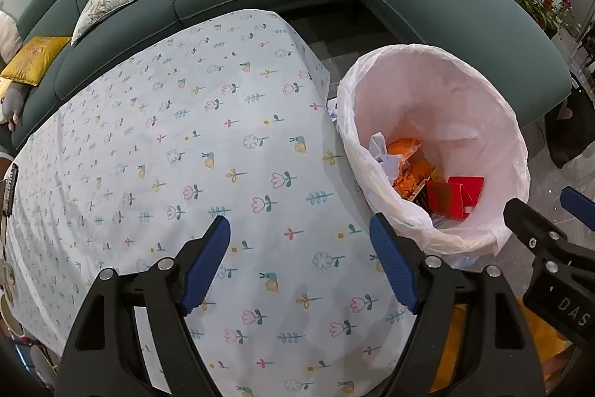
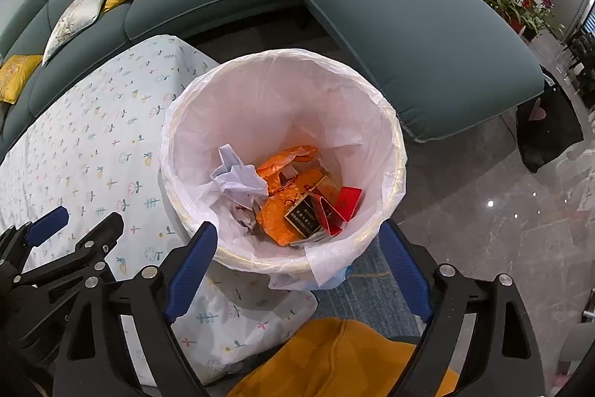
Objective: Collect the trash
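A: Status of table (image 1: 208, 144) and waste bin (image 2: 386, 121)?

B: The patterned cloth in view shows no loose items. The lined bin stands just beside the table edge. Trash lies at its bottom: orange bag (image 2: 286, 196), crumpled paper (image 2: 238, 177), red cartons (image 2: 342, 207).

A: Grippers?

B: Left gripper (image 1: 299, 259) is spread wide over the cloth, holding nothing. Right gripper (image 2: 301, 259) is spread wide above the bin's near rim, also empty.

A: Procedure?

B: Probably a release check. Confirm nothing clings to the pads; retract upward, avoiding the liner.

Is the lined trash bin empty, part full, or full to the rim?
Part full. The trash bin holds crumpled white paper, an orange plastic bag and red packets at its bottom, with bare liner above.
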Demonstrator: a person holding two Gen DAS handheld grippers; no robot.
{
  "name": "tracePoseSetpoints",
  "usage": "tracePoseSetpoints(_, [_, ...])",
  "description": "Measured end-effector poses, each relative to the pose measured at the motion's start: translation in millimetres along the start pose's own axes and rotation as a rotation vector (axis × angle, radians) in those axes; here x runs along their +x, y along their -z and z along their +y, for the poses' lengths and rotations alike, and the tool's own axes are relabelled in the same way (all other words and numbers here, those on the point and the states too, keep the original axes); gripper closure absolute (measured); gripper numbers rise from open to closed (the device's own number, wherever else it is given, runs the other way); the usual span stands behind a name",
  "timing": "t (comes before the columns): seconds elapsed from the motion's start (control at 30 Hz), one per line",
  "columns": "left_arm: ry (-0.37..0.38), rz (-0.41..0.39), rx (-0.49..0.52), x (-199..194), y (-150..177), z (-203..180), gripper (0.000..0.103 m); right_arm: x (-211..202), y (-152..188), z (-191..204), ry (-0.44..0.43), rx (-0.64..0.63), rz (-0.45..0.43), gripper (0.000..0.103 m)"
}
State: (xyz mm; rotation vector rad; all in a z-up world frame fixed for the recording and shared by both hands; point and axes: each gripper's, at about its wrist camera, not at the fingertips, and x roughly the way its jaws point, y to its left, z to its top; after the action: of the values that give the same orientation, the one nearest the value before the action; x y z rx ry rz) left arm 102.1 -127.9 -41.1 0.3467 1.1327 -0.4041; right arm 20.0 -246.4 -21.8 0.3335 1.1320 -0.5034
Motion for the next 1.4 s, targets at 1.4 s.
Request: tracePoseSetpoints(1.4, [-0.052, -0.024, -0.036, -7, 18, 0, 0.017, -7, 19, -1, 0.048, -0.069, -0.043, 0.007])
